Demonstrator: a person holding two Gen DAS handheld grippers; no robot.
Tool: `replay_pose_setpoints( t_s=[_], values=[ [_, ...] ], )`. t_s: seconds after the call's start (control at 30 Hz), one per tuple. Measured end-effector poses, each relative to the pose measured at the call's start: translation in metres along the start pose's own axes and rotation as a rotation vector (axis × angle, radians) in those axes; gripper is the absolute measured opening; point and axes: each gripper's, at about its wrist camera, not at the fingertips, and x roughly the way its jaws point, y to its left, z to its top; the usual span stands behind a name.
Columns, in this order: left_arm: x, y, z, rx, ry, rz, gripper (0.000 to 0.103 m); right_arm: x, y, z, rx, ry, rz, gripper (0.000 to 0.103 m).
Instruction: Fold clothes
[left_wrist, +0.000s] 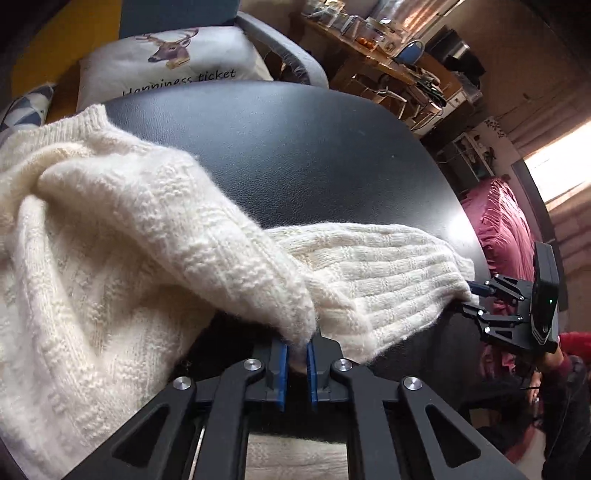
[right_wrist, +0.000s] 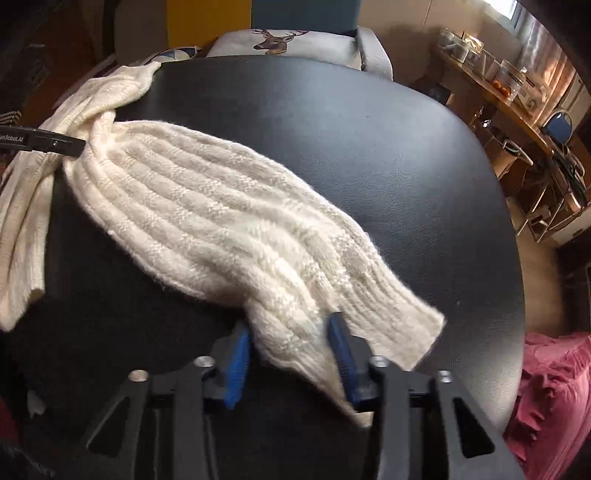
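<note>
**Sweater sleeve stretched between two grippers, fold not yet made**

Left gripper: blue pads nearly together, pinching a bunched fold of the cream knit sweater near where the sleeve meets the body. Fabric lifts up to the pinch, so it's held off the surface, probably to anchor that end while the sleeve gets handled.

Right gripper: jaws spread wide, straddling the cuff end of the sleeve. Fabric sits between the blue pads, but the pads don't look pressed in. Not clamped, by my read; either about to grab or just released, can't say which.

The sleeve lies flat and extended across the black leather-look table, with the sweater body heaped at the left edge, partly hanging off. Looks like early folding: sleeve laid out straight so it can be brought over the body.

Beyond the table: deer-print cushion on a grey chair, cluttered wooden shelf, pink fringed cloth at the right.
</note>
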Motion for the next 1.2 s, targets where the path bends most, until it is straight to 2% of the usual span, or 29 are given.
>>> replay_pose_setpoints(
  t_s=[0.03,0.13,0.3,0.37,0.47,0.5,0.57,0.63,0.67,0.7,0.73,0.8,0.83,0.9,0.97,1.13,1.2],
  values=[
    [-0.006,-0.001,-0.004,0.017,-0.011,-0.012,0.008,-0.002,0.005,-0.004,0.004,0.009,0.015,0.010],
    [-0.025,-0.001,-0.014,0.028,-0.030,-0.062,0.008,-0.011,0.019,-0.020,0.023,0.016,0.066,0.009],
    [-0.064,0.010,-0.022,-0.004,-0.065,-0.226,0.008,-0.043,0.030,-0.049,0.131,-0.055,0.205,0.008],
    [-0.079,0.006,-0.015,-0.001,-0.090,-0.281,0.008,-0.059,0.026,-0.058,0.188,-0.088,0.268,0.008],
    [-0.086,-0.007,0.014,0.000,-0.130,-0.313,0.008,-0.074,-0.004,-0.061,0.340,-0.134,0.413,0.008],
    [-0.084,-0.012,0.027,-0.006,-0.144,-0.314,0.008,-0.077,-0.021,-0.060,0.405,-0.157,0.411,0.008],
    [-0.061,-0.016,0.063,-0.063,-0.137,-0.280,0.009,-0.076,-0.053,-0.059,0.523,-0.182,0.299,0.012],
    [-0.025,-0.012,0.097,-0.133,-0.040,-0.210,0.021,-0.077,-0.082,-0.057,0.650,-0.207,0.239,0.031],
    [-0.008,-0.008,0.105,-0.175,0.030,-0.198,0.031,-0.081,-0.091,-0.055,0.680,-0.222,0.192,0.031],
    [0.003,-0.003,0.105,-0.226,0.082,-0.200,0.033,-0.086,-0.096,-0.054,0.690,-0.244,0.139,0.031],
    [0.003,0.002,0.102,-0.257,0.087,-0.225,0.033,-0.094,-0.092,-0.051,0.659,-0.270,0.088,0.032],
    [-0.012,0.007,0.091,-0.226,0.043,-0.274,0.035,-0.106,-0.073,-0.042,0.550,-0.301,0.022,0.035],
    [-0.022,0.014,0.082,-0.231,0.020,-0.274,0.037,-0.107,-0.059,-0.034,0.484,-0.303,0.015,0.038],
    [-0.044,0.029,0.064,-0.241,-0.026,-0.275,0.046,-0.102,-0.029,-0.024,0.376,-0.294,0.010,0.038],
    [-0.066,0.045,0.045,-0.249,-0.073,-0.268,0.049,-0.095,0.003,-0.017,0.276,-0.279,0.008,0.038],
    [-0.111,0.085,-0.025,-0.220,-0.171,-0.074,0.049,-0.051,0.050,0.021,0.190,-0.230,-0.039,0.038],
    [-0.120,0.102,-0.058,-0.223,-0.186,-0.038,0.049,-0.028,0.054,0.038,0.204,-0.194,-0.054,0.038]
  ],
)
